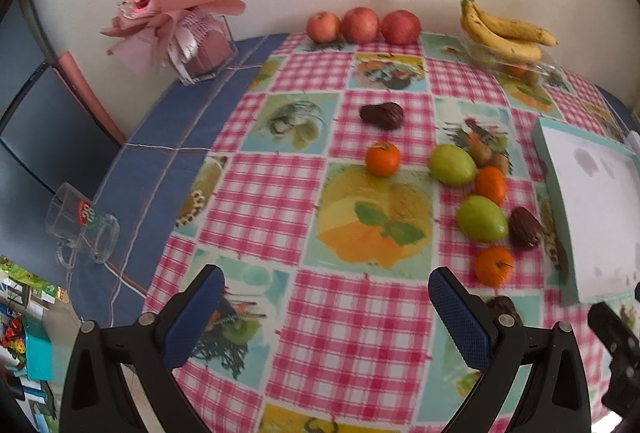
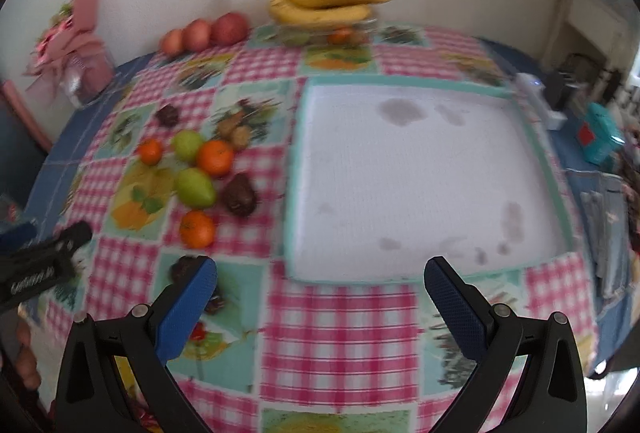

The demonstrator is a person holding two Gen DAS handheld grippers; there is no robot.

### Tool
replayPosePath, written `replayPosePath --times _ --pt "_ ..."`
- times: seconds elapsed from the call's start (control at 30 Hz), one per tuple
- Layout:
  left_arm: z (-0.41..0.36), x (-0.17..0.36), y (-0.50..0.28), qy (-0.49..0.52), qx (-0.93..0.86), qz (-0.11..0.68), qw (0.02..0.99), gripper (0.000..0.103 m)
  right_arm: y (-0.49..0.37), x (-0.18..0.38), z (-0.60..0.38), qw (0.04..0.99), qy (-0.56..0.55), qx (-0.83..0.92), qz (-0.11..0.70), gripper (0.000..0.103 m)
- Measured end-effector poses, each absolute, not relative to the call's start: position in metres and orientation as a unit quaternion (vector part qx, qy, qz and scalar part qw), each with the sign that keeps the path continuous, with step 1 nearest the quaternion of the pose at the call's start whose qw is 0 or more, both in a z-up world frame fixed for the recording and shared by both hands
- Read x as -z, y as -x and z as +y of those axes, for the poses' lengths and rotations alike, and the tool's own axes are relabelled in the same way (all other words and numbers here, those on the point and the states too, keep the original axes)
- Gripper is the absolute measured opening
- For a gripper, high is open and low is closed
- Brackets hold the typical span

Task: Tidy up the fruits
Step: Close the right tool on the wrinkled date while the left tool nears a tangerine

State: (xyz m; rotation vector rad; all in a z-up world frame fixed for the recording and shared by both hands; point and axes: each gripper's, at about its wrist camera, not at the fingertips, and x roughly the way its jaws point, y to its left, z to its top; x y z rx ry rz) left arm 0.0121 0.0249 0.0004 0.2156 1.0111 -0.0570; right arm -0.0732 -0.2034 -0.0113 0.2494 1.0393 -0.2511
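- While both tools hang above the checked cloth (image 1: 352, 317), the left gripper (image 1: 326, 309) has its blue pads spread wide with nothing between them, low in the left wrist view.
- Just the same, the right gripper (image 2: 320, 297) gapes empty at the bottom of the right wrist view, over the near edge of the tray (image 2: 532, 137).
- That tray, white inside with a teal rim, fills the centre and right of the right wrist view and holds no fruit; grey stains mark its floor.
- Left of the tray lies a loose cluster: three oranges (image 2: 215, 157), two green pears (image 2: 195, 187), two kiwis (image 2: 234, 131) and a dark brown fruit (image 2: 239, 195).
- Another dark fruit (image 1: 382, 115) sits alone, above the cluster in the left wrist view; one more peeks beside the right gripper's left pad (image 2: 188, 307).
- Three apples (image 1: 362, 25) line the wall at upper centre of the left wrist view.
- Bananas (image 1: 502, 31) rest on a clear bowl (image 1: 532, 67) at upper right.
- A wrapped bouquet (image 1: 176, 5) stands at upper left; a glass mug (image 1: 82, 229) lies tipped at the left edge.
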Motion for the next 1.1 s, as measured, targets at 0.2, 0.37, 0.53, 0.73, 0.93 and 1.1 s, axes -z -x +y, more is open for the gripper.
replayPosePath --times 0.2,0.37,0.53,0.73,0.93,1.1 --pt "0.042 0.003 -0.021 -0.068 0.008 0.49 0.869 0.103 0.062 0.012 -0.185 0.857 -0.135 0.055 0.495 0.103" --pt "0.054 0.011 -0.028 -0.047 -0.005 0.506 0.861 0.103 0.047 0.023 -0.163 0.85 -0.11 0.022 0.514 0.103" --pt "0.057 0.024 -0.035 -0.04 -0.011 0.529 0.848 0.103 0.033 0.039 -0.152 0.832 -0.102 0.005 0.546 0.101" --pt "0.054 0.043 -0.045 -0.04 -0.011 0.558 0.829 0.103 0.019 0.054 -0.134 0.819 -0.08 -0.016 0.568 0.094" --pt "0.055 0.055 -0.049 -0.032 -0.017 0.578 0.815 0.103 0.009 0.074 -0.124 0.799 -0.07 -0.028 0.596 0.084" --pt "0.055 0.057 -0.049 -0.029 -0.021 0.579 0.815 0.103 0.006 0.083 -0.123 0.793 -0.069 -0.027 0.605 0.065"
